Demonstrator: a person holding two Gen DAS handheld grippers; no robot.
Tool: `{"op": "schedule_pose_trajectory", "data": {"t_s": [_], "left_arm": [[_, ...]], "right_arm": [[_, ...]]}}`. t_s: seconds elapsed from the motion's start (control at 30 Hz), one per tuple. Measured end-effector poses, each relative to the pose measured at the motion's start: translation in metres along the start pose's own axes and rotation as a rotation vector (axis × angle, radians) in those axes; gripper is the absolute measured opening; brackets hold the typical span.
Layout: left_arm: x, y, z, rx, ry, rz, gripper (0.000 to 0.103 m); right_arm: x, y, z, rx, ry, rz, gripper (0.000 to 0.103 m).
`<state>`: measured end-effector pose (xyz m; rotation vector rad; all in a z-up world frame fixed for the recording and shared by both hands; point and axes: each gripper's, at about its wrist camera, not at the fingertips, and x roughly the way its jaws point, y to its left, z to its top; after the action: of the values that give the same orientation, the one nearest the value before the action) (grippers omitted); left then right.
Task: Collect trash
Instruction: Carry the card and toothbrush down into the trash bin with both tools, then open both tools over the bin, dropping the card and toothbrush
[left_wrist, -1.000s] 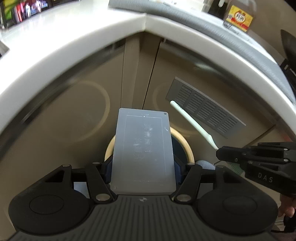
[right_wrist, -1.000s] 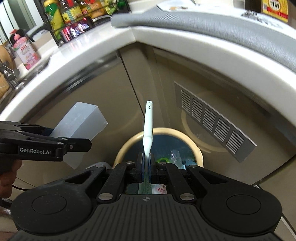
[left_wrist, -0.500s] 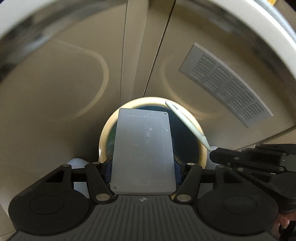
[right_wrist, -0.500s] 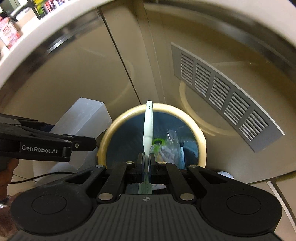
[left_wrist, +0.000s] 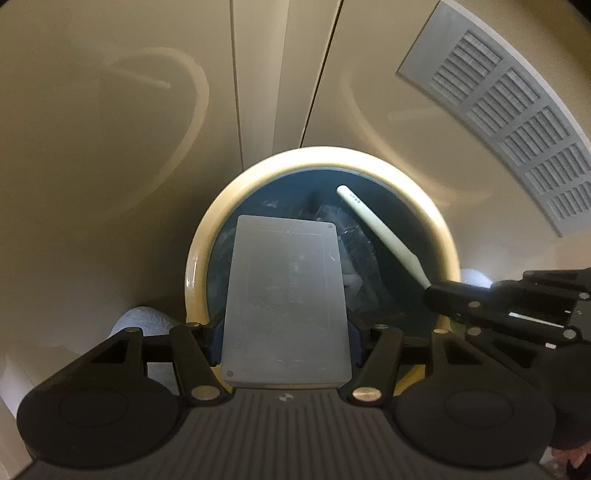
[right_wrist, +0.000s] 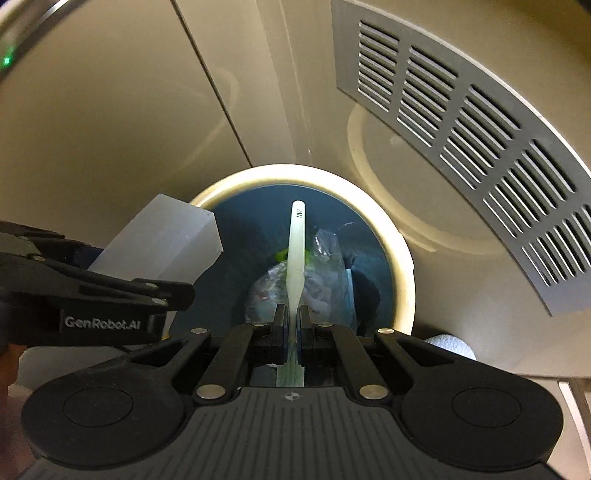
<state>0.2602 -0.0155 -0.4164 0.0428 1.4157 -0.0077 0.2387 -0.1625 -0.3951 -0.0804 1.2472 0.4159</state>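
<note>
The left gripper (left_wrist: 286, 332) is pinching a translucent plastic box (left_wrist: 286, 306), and the right gripper (right_wrist: 291, 325) is pinching a white toothbrush (right_wrist: 295, 251), both over the trash bin (right_wrist: 400, 258) beside the cabinet's vent grille (right_wrist: 461, 129).

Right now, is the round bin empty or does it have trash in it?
Not empty: the round cream-rimmed, blue-lined bin already holds crumpled clear plastic wrappers and a green scrap.

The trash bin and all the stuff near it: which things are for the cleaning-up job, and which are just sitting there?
For the job:
- trash bin
- frosted plastic box, in the left hand-held gripper
- white plastic stick, in the right hand-held gripper

Just there:
- grey vent grille
- beige cabinet doors
- white towel
</note>
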Motion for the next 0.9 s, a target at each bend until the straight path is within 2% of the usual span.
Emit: {"op": "schedule_pose_trajectory", "data": {"t_s": [0.23,0.5,0.9], "left_arm": [[0.038,0.001,0.011,0.017,0.047,0.044,0.066],[0.072,0.008,0.018,-0.005,0.118,0.042,0.066],[0.090,0.010,0.025,-0.026,0.175,0.055,0.066]], "right_arm": [[0.029,-0.002,0.002,-0.025,0.051,-0.027,0.005],[0.057,-0.010,0.009,-0.002,0.111,-0.056,0.005],[0.079,-0.003,0.015,-0.024,0.138,-0.084,0.005]]}}
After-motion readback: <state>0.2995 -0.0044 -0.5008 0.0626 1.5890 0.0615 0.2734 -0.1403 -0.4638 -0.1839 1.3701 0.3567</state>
